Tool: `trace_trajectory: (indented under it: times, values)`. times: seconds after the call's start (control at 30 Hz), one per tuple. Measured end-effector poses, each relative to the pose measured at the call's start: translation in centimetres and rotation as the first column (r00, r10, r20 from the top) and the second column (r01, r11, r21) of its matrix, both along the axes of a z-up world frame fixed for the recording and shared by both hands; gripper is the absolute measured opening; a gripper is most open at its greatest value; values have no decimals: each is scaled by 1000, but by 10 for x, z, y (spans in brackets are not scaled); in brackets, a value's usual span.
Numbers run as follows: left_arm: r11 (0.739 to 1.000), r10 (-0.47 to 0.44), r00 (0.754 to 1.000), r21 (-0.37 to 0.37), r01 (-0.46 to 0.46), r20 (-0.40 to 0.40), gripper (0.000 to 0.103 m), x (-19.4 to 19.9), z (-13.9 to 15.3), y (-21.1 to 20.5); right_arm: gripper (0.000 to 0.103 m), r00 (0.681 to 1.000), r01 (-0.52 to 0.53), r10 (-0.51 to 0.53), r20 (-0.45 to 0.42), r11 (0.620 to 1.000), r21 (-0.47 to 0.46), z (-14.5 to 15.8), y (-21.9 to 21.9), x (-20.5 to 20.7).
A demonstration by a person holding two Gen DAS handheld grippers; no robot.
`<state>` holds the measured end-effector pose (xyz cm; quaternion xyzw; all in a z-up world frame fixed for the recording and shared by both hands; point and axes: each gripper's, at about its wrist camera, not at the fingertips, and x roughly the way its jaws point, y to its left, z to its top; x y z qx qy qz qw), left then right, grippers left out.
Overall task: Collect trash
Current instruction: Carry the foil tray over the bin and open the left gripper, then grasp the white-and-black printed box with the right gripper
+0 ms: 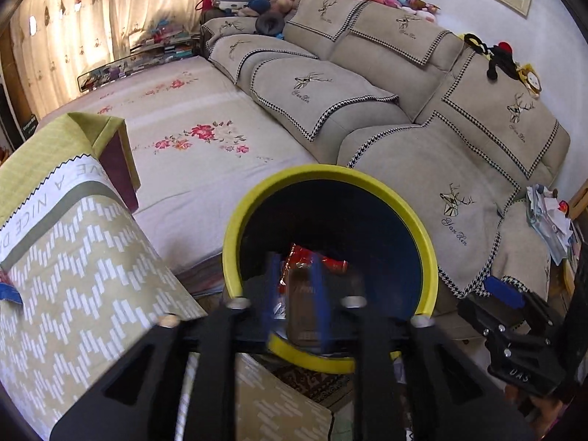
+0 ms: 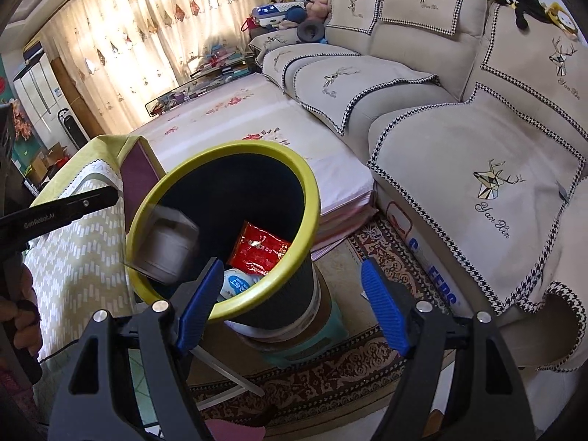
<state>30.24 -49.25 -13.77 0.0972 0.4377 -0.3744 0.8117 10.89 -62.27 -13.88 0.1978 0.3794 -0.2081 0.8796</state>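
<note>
Two grippers hang over a dark bin [image 2: 235, 228] with a yellow-green rim, which stands on the patterned rug [image 2: 330, 375] between a cloth-covered surface [image 1: 84, 257] and a beige sofa [image 1: 422, 154].

From the left wrist view, the left gripper [image 1: 296, 294] points down into the mouth of the bin [image 1: 330, 220]. Its blue fingers [image 1: 318, 294] are blurred and stand a little apart, with a brownish, blurred piece of trash [image 1: 303, 312] showing in the gap between them; whether the pads press on it I cannot tell. Just beyond the jaws, deeper in the bin, lies a red wrapper [image 1: 316, 261]. From the right wrist view the same grey-brown piece [image 2: 165, 246] shows as a blur inside the bin's mouth, against its left wall, with the left gripper's black arm [image 2: 55, 213] above it and a hand [image 2: 22, 316] at the frame's left edge.

The right gripper [image 2: 294, 305] has its jaws spread wide with nothing between them. Its left finger [image 2: 198, 301] sits just over the near rim of the bin; its right finger [image 2: 384, 308] hangs over the rug, beside the bin. Ahead of these jaws, on the bin's floor, lie the red wrapper [image 2: 259, 251] and a white and blue packet [image 2: 237, 283], touching each other.
</note>
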Motion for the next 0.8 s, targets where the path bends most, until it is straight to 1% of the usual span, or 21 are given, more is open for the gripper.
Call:
trace_trajectory:
  times: [0.07, 0.13, 0.17, 0.2, 0.23, 0.3, 0.4, 0.47, 0.53, 0.63, 0.7, 0.8]
  values:
    - [1000, 10, 1000, -12, -10, 13, 39, -1, 4, 3, 73, 1000, -1, 1, 0, 1000, 4, -1, 0, 1]
    - [1000, 13, 1000, -22, -13, 27, 41, -4, 11, 13, 73, 1000, -5, 5, 3, 1000, 8, -1, 2, 1]
    - [999, 21, 999, -35, -20, 41, 45, -7, 17, 20, 73, 1000, -8, 8, 4, 1000, 9, -1, 2, 2]
    - [999, 27, 998, -43, -25, 52, 51, -11, 22, 30, 73, 1000, -11, 11, 5, 1000, 10, -1, 3, 3]
    - [998, 39, 997, -59, -34, 74, 55, -16, 29, 40, 73, 1000, -18, 18, 6, 1000, 11, -1, 6, 5]
    - [996, 54, 993, -79, -46, 104, 70, -26, 40, 60, 74, 1000, -30, 29, 7, 999, 12, -1, 7, 6]
    - [992, 77, 987, -114, -61, 144, 84, -44, 58, 96, 74, 998, -55, 55, 5, 998, 10, -1, 16, 13]
    - [988, 98, 981, -135, -75, 170, 88, -58, 68, 122, 74, 997, -79, 79, -1, 997, 9, -1, 23, 20]
    - [983, 127, 972, -152, -98, 196, 90, -70, 75, 148, 74, 995, -104, 104, -4, 995, 6, 0, 33, 27]
    - [973, 201, 949, -163, -165, 242, 92, -86, 83, 197, 74, 989, -150, 150, -5, 989, -3, 4, 50, 40]
    - [957, 273, 926, -169, -235, 259, 92, -94, 86, 238, 74, 982, -187, 187, 4, 982, -9, 10, 66, 50]
    - [930, 362, 897, -169, -327, 255, 93, -99, 85, 287, 74, 969, -245, 245, 13, 969, -22, 19, 91, 66]
